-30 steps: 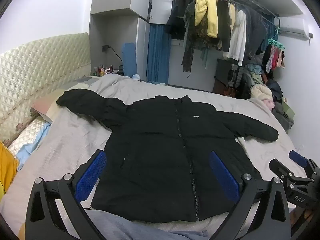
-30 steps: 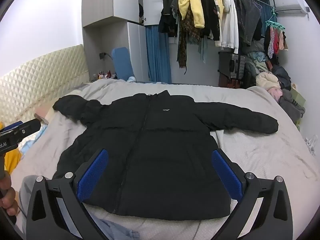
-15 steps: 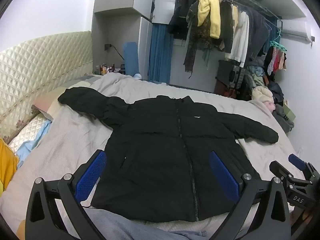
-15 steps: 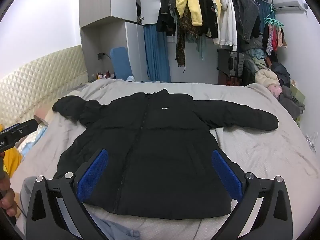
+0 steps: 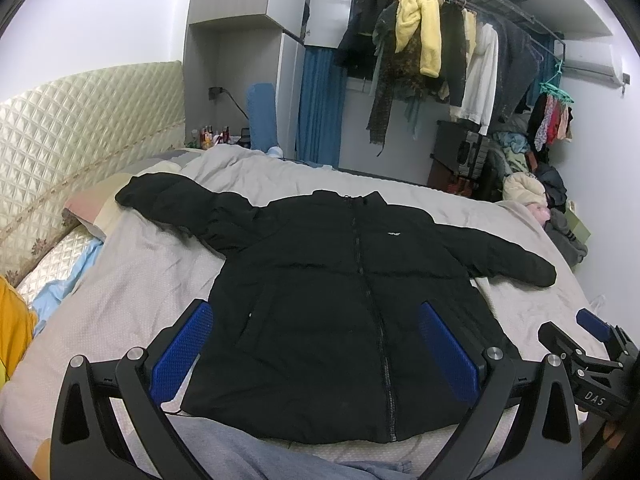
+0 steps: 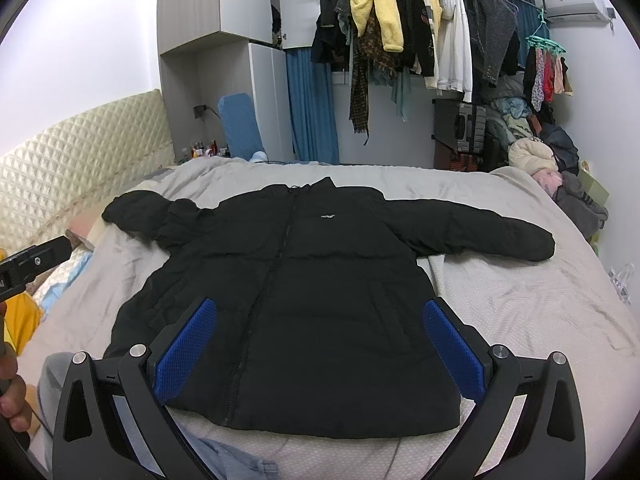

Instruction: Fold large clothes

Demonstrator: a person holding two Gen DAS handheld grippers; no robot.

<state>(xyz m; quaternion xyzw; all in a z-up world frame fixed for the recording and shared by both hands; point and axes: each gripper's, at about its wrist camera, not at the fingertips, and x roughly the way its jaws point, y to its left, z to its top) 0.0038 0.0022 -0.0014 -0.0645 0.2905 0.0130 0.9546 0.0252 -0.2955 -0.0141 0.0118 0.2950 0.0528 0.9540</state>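
Note:
A black puffer jacket (image 5: 340, 280) (image 6: 304, 292) lies flat and zipped on the bed, front up, collar toward the far side. Both sleeves are spread outward: the left sleeve (image 5: 176, 204) reaches toward the headboard, the right sleeve (image 6: 488, 232) toward the room's right side. My left gripper (image 5: 316, 344) hovers open above the jacket's near hem, with nothing between its blue pads. My right gripper (image 6: 320, 340) is likewise open and empty over the hem. Each gripper shows at the edge of the other's view.
The bed has a grey sheet (image 6: 540, 308) and a quilted cream headboard (image 5: 80, 128) on the left. A rail of hanging clothes (image 6: 420, 32) and a heap of garments (image 6: 560, 176) stand beyond the far side. Grey-blue fabric (image 5: 280, 456) lies at the near edge.
Both views have shifted slightly: the grippers moved a little while staying open above the hem. The jacket has not moved.

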